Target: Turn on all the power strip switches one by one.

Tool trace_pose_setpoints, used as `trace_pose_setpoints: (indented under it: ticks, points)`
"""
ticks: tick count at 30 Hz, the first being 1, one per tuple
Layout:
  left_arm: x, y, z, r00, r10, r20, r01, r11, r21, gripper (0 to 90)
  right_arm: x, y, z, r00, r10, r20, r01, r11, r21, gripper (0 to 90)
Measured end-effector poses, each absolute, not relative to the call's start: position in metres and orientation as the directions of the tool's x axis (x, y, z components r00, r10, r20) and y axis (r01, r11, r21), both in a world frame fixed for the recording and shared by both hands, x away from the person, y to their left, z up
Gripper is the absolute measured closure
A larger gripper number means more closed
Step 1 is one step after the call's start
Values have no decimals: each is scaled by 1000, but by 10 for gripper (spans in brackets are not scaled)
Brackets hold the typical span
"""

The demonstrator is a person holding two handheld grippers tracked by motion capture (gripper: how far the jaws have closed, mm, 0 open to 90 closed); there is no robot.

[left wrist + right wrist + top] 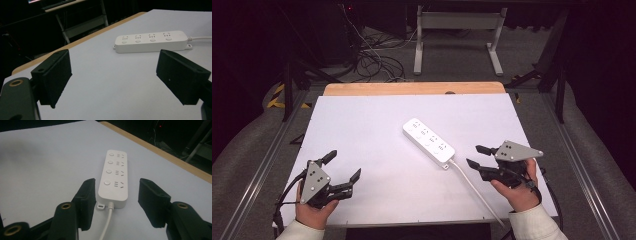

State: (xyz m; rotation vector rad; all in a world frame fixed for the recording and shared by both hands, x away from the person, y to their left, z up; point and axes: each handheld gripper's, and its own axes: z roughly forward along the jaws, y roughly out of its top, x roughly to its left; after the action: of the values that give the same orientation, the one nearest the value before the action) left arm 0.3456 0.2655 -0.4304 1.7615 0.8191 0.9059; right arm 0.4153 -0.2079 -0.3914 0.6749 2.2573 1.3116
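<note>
Power strip (429, 141) lies flat mid-table, slantwise, cord (474, 187) trailing off twd my right. My right gripper (473, 155) sits just behind its cord end, jaws apart, nothing btwn the pads. Left gripper (346, 165) spread wide, well apart, empty. Strip looks rigid, light, smooth plastic — prob slippery. I'd pinch across the narrow sides. No containers here.

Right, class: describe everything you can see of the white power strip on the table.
The power strip is a long white block, plastic by its look, with four socket sets, each with a round button, and small mounting tabs at the cord end. It lies flat and diagonal on the white table. Its white cord runs toward the table's near edge. No gripper touches it.
</note>
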Motion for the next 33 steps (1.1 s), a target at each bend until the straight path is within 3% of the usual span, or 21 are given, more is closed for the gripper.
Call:
trace_pose_setpoints:
  ticks: [6,26,33]
  points:
    - [346,267,-430,496,841,215,127,-316,940,133,428,-201,-382,-794,598,-110,204,432,878,547]
    - [345,268,-430,491,841,226,124,-324,938,138,454,-168,-373,-814,571,-111,219,478,851,629]
    - [345,267,-430,494,840,224,126,-324,938,139,461,-160,-374,-814,576,-72,264,477,838,900]
